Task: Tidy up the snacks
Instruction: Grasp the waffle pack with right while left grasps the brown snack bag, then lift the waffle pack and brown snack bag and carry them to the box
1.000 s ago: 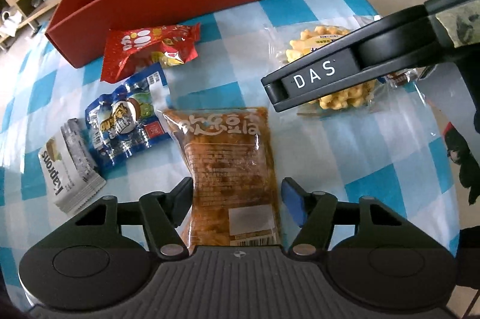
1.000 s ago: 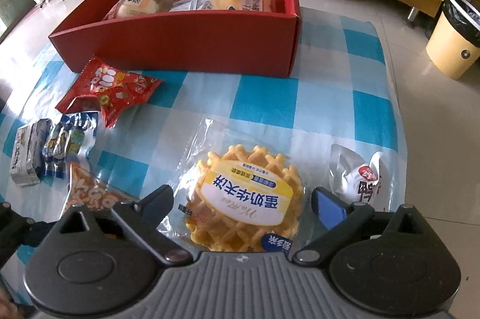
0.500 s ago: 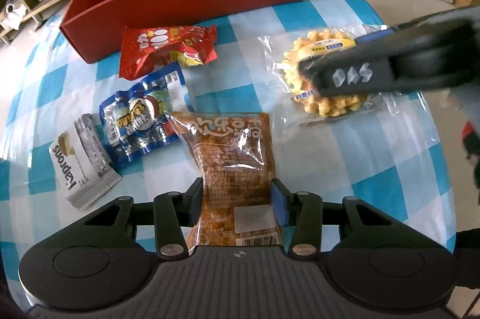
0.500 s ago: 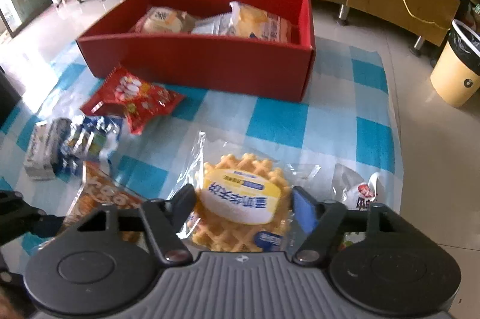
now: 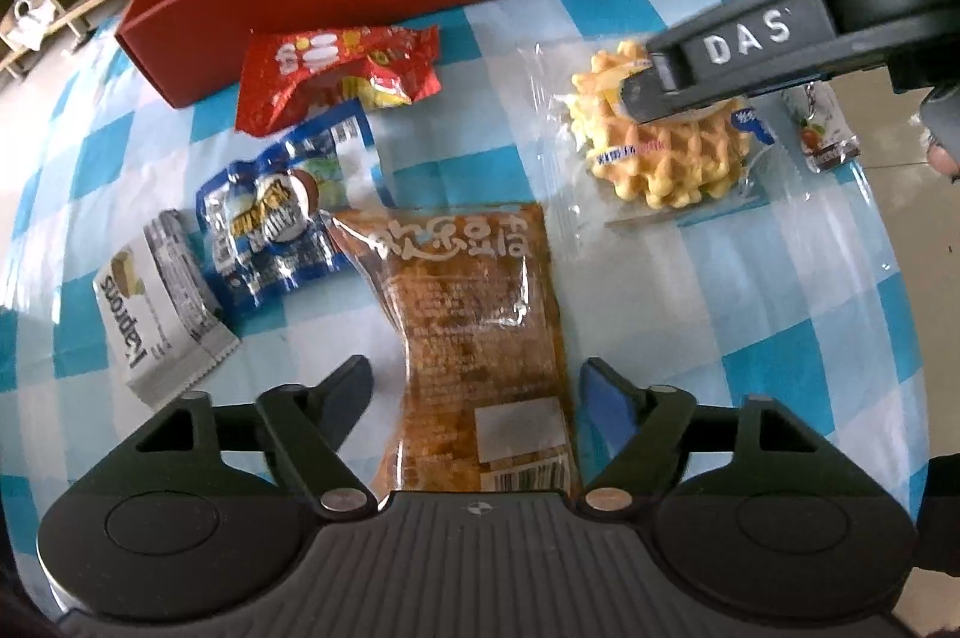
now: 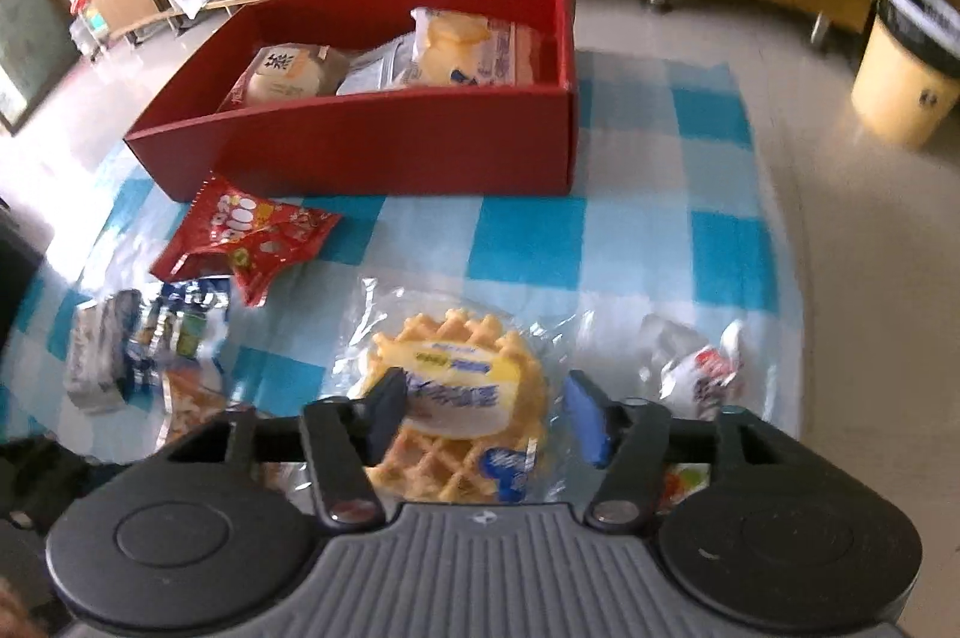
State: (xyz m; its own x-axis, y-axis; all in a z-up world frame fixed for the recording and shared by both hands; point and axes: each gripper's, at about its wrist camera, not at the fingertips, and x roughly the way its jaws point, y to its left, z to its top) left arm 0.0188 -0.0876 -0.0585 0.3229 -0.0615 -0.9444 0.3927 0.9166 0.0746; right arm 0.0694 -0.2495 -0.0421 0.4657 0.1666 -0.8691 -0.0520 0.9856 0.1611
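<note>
A brown snack pack (image 5: 480,332) lies on the blue-checked cloth between the fingers of my left gripper (image 5: 477,392), which is open and not touching it. A wrapped waffle (image 6: 459,398) lies to the right; it also shows in the left wrist view (image 5: 666,158). My right gripper (image 6: 486,413) straddles the waffle, jaws open with gaps on both sides; it shows in the left wrist view (image 5: 648,95). The red box (image 6: 384,140) at the back holds several wrapped snacks.
A red pack (image 5: 336,68), a blue pack (image 5: 282,212) and a white wafer pack (image 5: 156,302) lie left of the brown pack. A small white pouch (image 6: 702,368) lies right of the waffle near the table edge. A yellow bin (image 6: 906,92) stands on the floor.
My left gripper closed toward the brown pack half a second ago, and now stands open again. My right gripper moved forward over the waffle and its jaws narrowed around it.
</note>
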